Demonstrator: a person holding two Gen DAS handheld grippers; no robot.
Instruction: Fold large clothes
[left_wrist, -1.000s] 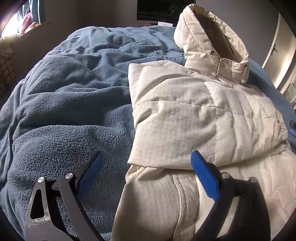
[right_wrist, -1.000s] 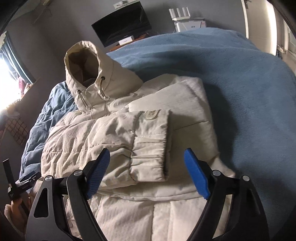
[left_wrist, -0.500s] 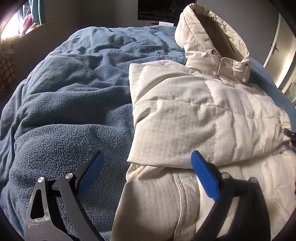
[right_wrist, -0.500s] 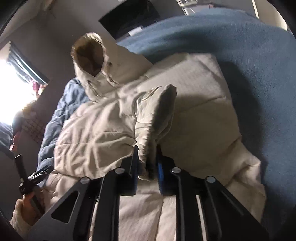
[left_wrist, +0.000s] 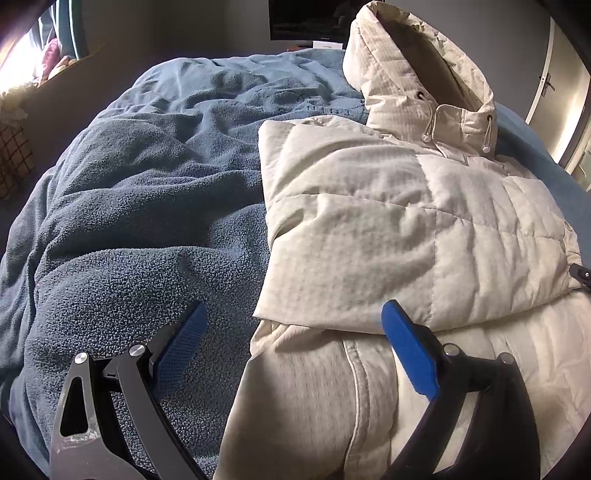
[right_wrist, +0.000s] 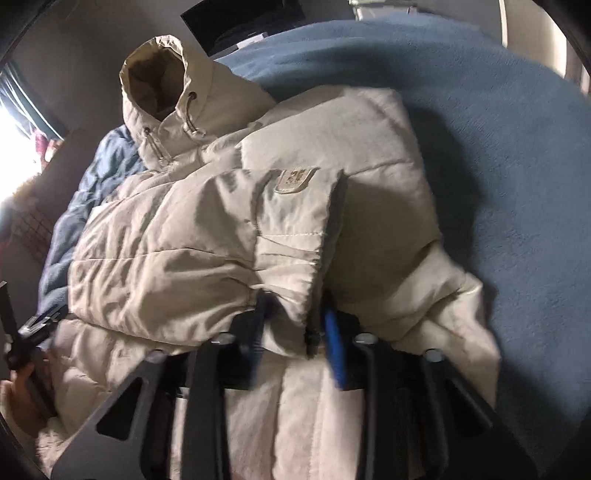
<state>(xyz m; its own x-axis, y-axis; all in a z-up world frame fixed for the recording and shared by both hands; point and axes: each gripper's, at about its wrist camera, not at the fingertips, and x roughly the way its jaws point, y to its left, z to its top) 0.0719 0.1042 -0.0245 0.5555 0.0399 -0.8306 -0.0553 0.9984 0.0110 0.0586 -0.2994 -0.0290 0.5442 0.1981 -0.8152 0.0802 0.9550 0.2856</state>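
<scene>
A cream hooded puffer jacket (left_wrist: 388, 229) lies on a blue fleece blanket (left_wrist: 140, 206), hood at the far end, one sleeve folded across its chest. My left gripper (left_wrist: 291, 343) is open and empty, hovering over the jacket's left edge near the hem. In the right wrist view the jacket (right_wrist: 177, 236) fills the middle. My right gripper (right_wrist: 299, 325) has its blue pads on either side of the sleeve cuff (right_wrist: 291, 273), a little apart, with the cuff between them. The view is motion-blurred.
A dark screen (left_wrist: 310, 18) stands against the far wall beyond the bed. A bright window (left_wrist: 14, 62) is at the left. A door (left_wrist: 554, 74) is at the right. The blanket (right_wrist: 498, 129) extends to the right of the jacket.
My right gripper shut on the sleeve cuff half a second ago, lifting it upright. Now the cuff lies flatter and the jaws stand slightly wider. The left gripper has barely moved.
</scene>
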